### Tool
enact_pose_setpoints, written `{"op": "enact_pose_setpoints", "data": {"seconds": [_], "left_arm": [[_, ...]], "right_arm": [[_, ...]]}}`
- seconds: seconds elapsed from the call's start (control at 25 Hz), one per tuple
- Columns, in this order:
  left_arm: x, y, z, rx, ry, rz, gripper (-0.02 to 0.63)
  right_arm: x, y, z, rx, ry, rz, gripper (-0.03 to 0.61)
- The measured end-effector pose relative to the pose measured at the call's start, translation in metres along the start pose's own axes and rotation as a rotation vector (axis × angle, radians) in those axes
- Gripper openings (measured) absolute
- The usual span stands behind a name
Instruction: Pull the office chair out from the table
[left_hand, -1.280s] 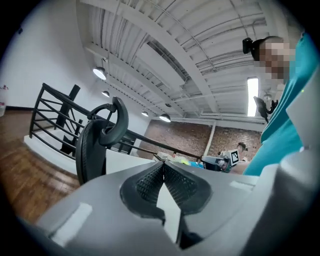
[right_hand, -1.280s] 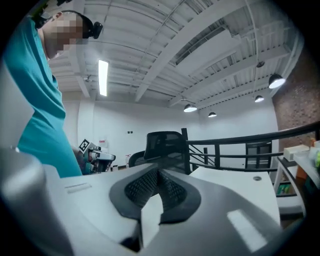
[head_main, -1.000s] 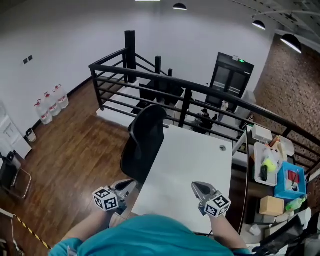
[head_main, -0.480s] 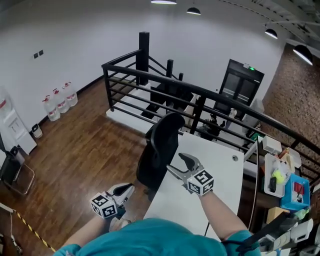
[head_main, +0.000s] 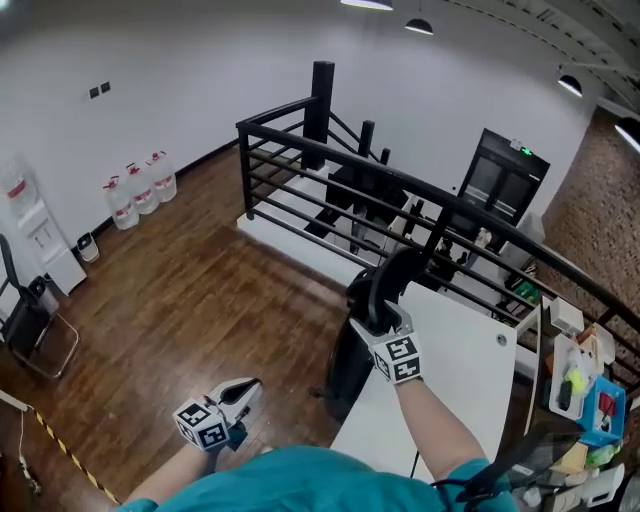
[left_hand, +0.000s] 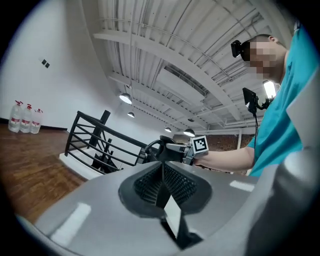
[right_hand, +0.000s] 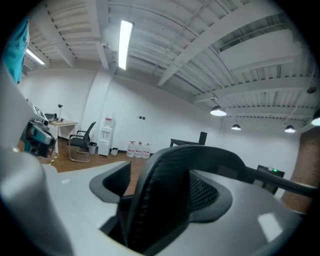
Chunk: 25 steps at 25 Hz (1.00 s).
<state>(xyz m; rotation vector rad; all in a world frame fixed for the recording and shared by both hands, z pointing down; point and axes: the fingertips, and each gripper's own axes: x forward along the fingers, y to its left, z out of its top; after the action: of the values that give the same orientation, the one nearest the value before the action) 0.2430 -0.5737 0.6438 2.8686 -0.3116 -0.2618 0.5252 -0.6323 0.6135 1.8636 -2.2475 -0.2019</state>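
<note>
A black office chair (head_main: 385, 285) stands at the left edge of the white table (head_main: 465, 350), its backrest seen edge-on. My right gripper (head_main: 378, 312) is at the top of that backrest. Its jaws have just been opening, and the mesh backrest (right_hand: 160, 200) stands between them; a gap shows on the left side, so the pads do not clamp it. My left gripper (head_main: 232, 402) hangs low over the wooden floor, left of the chair and away from it. Its pads (left_hand: 172, 187) meet with nothing between them. Over its jaws I see the right gripper (left_hand: 172, 148) at the chair.
A black railing (head_main: 330, 160) runs behind the chair and table. Water bottles (head_main: 140, 190) and a dispenser (head_main: 35, 235) line the left wall, with another black chair (head_main: 25, 330) nearby. A cluttered shelf (head_main: 580, 385) sits right of the table. Wooden floor (head_main: 200, 300) spreads left of the chair.
My right gripper swung from over the table to the top of the chair's backrest and opened around it. The left gripper drifted down and left, still shut.
</note>
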Motion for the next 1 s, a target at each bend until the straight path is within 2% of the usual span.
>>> {"op": "enact_pose_setpoints", "data": {"seconds": [0.08, 0.12, 0.24, 0.36, 0.48, 0.6, 0.76, 1.0], "left_arm": [[-0.017, 0.013, 0.008, -0.005, -0.004, 0.021, 0.031], [-0.024, 0.018, 0.013, -0.006, -0.004, 0.030, 0.031], [-0.057, 0.034, 0.030, -0.012, 0.000, 0.051, 0.029], [-0.104, 0.053, 0.043, -0.014, -0.005, 0.072, 0.028], [-0.132, 0.066, 0.064, -0.005, -0.033, 0.047, 0.026], [-0.144, 0.085, 0.070, -0.008, -0.043, 0.021, 0.025], [-0.165, 0.122, 0.069, -0.026, -0.031, 0.107, 0.025], [-0.177, 0.143, 0.079, -0.041, -0.036, 0.132, 0.023]], "right_arm": [[-0.004, -0.011, 0.003, 0.031, -0.015, -0.026, 0.239], [-0.008, -0.016, 0.008, 0.043, -0.025, -0.029, 0.231], [-0.014, -0.019, 0.024, 0.055, -0.042, -0.035, 0.218], [-0.008, -0.002, 0.024, 0.059, -0.049, -0.035, 0.213], [0.005, 0.008, 0.021, 0.049, -0.042, -0.033, 0.212], [0.014, 0.009, 0.017, 0.052, -0.033, -0.046, 0.210], [0.027, 0.009, 0.020, 0.073, -0.037, -0.052, 0.210], [0.067, 0.018, 0.028, 0.100, -0.050, -0.054, 0.216]]}}
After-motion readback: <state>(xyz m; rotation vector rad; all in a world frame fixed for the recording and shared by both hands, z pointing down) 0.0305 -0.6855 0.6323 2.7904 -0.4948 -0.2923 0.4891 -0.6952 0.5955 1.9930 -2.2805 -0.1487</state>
